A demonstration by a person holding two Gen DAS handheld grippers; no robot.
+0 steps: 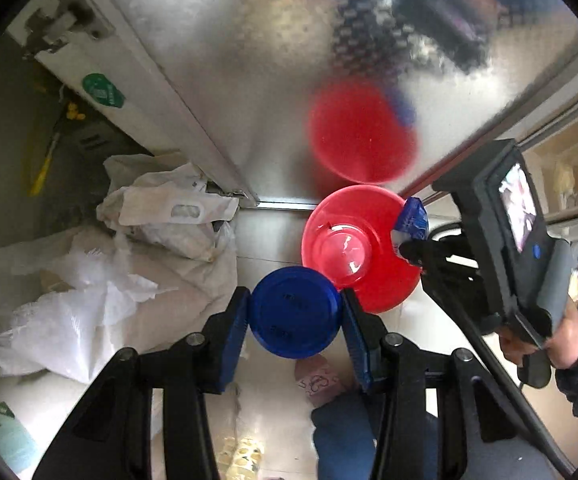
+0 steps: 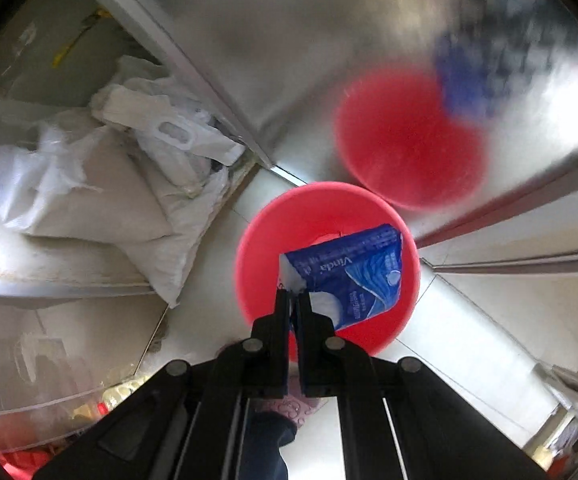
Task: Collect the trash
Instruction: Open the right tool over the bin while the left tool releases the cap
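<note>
A red plastic bin (image 1: pixel 373 276) (image 2: pixel 265 240) stands on the pale floor against a shiny metal panel. My left gripper (image 1: pixel 295 314) points down and is shut on a round blue lid (image 1: pixel 295 312), held just left of the bin's rim. My right gripper (image 2: pixel 293 292) is shut on a corner of a blue tissue packet (image 2: pixel 357 272), which hangs over the bin's mouth. In the left wrist view the right gripper (image 1: pixel 407 250) reaches in from the right with the packet (image 1: pixel 413 220) at the bin's right rim.
White sacks and crumpled plastic bags (image 1: pixel 129 248) (image 2: pixel 129 184) lie on the floor left of the bin. The metal panel (image 1: pixel 269 80) (image 2: pixel 289 40) mirrors the bin. A person's hand and blue sleeve (image 1: pixel 577 344) hold the right gripper. A slippered foot (image 1: pixel 317 380) stands below.
</note>
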